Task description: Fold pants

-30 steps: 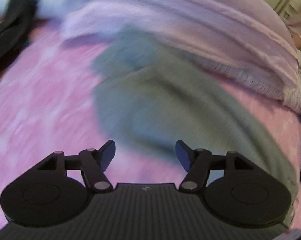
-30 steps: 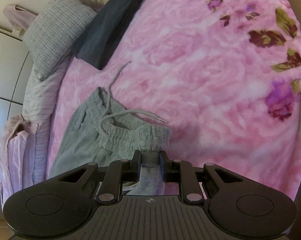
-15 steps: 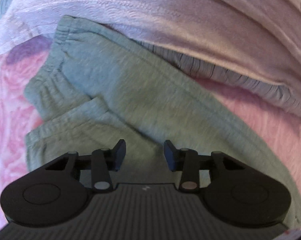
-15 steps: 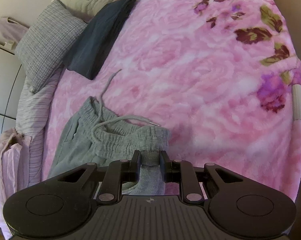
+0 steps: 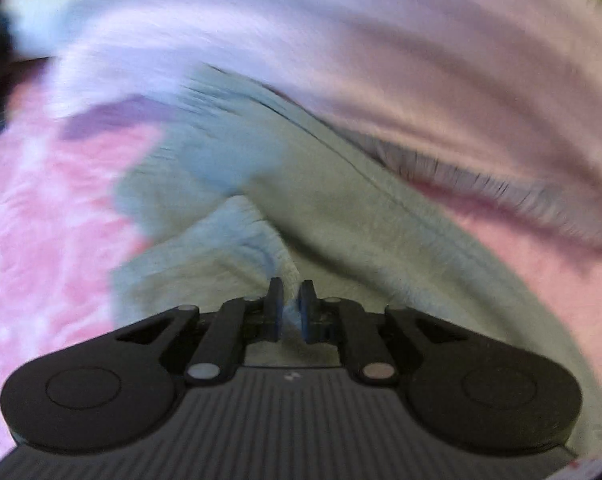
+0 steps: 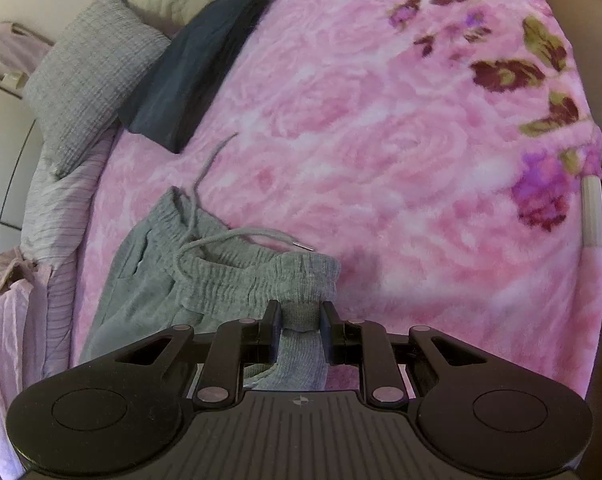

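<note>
Grey sweatpants [image 6: 149, 280] lie on a pink flowered blanket [image 6: 381, 140], their ribbed waistband [image 6: 261, 276] bunched and a grey drawstring [image 6: 241, 236] trailing over the blanket. My right gripper [image 6: 301, 312] is shut on a pinch of the waistband. The left wrist view is blurred: it shows the pants' legs [image 5: 361, 232] and cuffs [image 5: 205, 152] running along a lilac sheet. My left gripper [image 5: 291, 300] is shut on a fold of the grey leg fabric, which rises in a ridge from its fingers.
A folded dark blue garment [image 6: 197, 68] and a grey cushion [image 6: 89, 80] lie at the bed's far left. A crumpled lilac sheet [image 5: 381, 60] runs along the pants' side. The bed's edge [image 6: 593, 216] drops off at the right.
My left gripper came down over the leg fabric and went from open to shut on it. The right gripper kept its hold on the waistband and shifted only slightly.
</note>
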`<state>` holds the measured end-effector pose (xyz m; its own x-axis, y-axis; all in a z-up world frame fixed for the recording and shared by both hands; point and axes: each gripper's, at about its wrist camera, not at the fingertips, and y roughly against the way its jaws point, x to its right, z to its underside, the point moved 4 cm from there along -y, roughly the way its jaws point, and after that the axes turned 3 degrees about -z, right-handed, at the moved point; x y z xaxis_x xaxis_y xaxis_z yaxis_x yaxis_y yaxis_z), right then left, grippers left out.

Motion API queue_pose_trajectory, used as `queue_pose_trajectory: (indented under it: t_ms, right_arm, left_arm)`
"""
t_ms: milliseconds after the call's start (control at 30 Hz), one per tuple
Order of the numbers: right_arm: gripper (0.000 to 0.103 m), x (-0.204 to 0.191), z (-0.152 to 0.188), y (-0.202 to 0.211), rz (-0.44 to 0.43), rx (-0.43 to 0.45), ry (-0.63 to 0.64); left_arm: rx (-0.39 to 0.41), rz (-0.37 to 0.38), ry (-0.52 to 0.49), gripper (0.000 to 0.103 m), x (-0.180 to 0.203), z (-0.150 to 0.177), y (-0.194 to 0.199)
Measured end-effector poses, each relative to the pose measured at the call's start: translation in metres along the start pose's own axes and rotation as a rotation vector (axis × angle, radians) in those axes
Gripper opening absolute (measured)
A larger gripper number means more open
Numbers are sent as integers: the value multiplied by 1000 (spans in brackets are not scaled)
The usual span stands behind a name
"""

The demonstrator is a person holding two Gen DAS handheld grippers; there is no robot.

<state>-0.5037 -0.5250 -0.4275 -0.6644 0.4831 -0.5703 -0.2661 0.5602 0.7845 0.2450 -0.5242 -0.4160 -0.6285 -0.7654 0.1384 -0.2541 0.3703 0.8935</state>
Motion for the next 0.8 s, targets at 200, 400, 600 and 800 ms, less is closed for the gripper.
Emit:
queue_pose_trajectory:
  t_ms: [200, 400, 600, 800]
  right_arm:
    - [0, 12, -21, 33, -53, 43, 12]
    - [4, 42, -11, 33, -52, -106, -7]
    - [53, 48, 20, 6, -2, -187, 63]
    - [54, 49, 26, -7, -62, -165, 80]
  left_arm:
    - [66, -22, 256, 7, -173, 73, 146]
    - [-102, -274, 429, 7, -301, 235, 146]
    - [-44, -209, 633, 22, -332, 288, 140]
    - [16, -67, 748, 35, -326, 285, 133]
